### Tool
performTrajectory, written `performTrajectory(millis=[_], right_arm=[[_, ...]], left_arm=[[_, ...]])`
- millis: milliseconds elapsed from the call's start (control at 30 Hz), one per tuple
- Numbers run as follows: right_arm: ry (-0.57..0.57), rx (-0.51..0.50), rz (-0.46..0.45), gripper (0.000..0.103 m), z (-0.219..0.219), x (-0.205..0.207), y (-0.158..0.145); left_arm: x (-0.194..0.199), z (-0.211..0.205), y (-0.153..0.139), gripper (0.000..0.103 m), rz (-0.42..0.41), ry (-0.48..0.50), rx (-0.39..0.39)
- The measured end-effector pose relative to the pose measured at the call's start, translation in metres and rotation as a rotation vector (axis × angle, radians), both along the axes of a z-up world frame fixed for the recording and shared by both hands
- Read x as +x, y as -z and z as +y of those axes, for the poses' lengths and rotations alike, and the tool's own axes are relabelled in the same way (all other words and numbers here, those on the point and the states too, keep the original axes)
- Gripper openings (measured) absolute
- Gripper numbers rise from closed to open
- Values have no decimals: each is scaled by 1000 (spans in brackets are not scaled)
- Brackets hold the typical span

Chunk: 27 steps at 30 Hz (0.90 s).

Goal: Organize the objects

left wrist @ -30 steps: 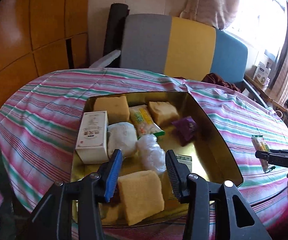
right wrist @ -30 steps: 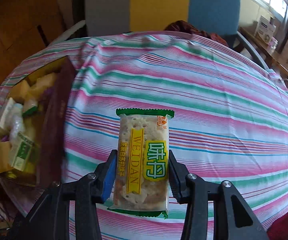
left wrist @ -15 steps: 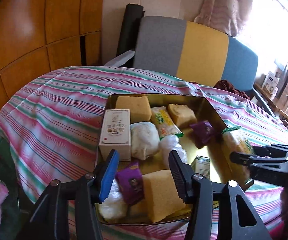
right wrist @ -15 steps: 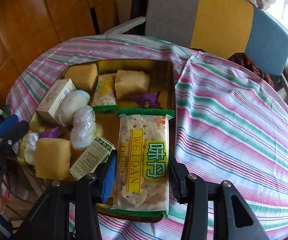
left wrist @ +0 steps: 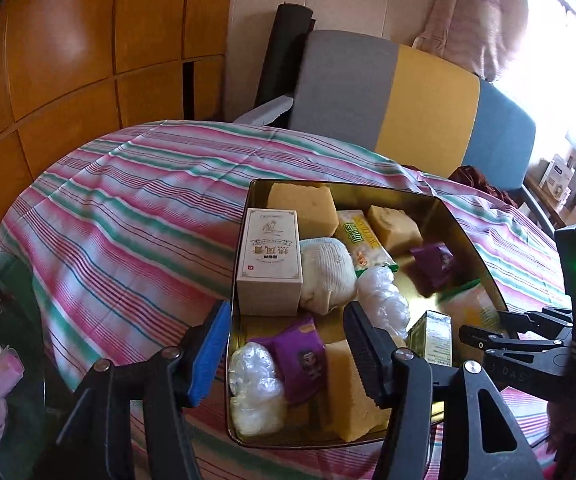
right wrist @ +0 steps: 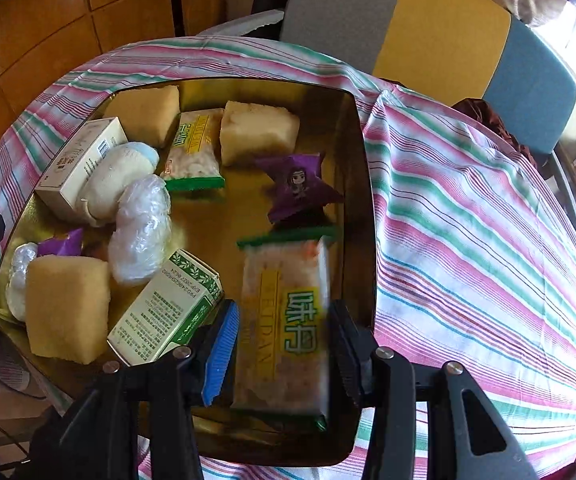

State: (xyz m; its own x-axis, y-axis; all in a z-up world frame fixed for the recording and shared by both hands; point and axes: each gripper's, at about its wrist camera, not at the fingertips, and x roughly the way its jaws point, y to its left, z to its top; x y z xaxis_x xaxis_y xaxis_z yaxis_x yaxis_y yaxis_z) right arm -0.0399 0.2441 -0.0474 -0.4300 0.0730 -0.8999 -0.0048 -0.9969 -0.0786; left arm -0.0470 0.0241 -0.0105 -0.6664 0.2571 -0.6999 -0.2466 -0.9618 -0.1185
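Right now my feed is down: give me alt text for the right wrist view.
The right gripper grips a green-edged cracker packet over the gold metal tray, near its right wall. The tray, on a striped tablecloth, already holds yellow sponge blocks, small boxes and purple wrappers.

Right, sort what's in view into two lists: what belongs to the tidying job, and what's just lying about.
Part of the job:
- cracker packet, gripped in the right claw
- gold tin tray
- its contents: white carton, yellow sponge blocks, purple sachets, green-and-white box
- left claw, nothing between its pads

Just lying about:
- striped tablecloth
- tricolour chair
- curtain
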Motion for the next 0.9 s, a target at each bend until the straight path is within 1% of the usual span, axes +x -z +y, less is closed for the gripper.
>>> performTrajectory(millis=[333, 700, 767, 900], right_arm=[[35, -38, 39, 47, 4, 7, -2], [63, -53, 136, 47, 11, 24, -19], [82, -52, 154, 47, 16, 27, -22], [145, -52, 183, 47, 31, 34, -26]], left_arm=[[2, 2, -1, 61, 7, -3, -15], [8, 9, -1, 63, 11, 10, -40], [8, 11, 0, 67, 8, 14, -43], [10, 14, 1, 67, 6, 20, -54]])
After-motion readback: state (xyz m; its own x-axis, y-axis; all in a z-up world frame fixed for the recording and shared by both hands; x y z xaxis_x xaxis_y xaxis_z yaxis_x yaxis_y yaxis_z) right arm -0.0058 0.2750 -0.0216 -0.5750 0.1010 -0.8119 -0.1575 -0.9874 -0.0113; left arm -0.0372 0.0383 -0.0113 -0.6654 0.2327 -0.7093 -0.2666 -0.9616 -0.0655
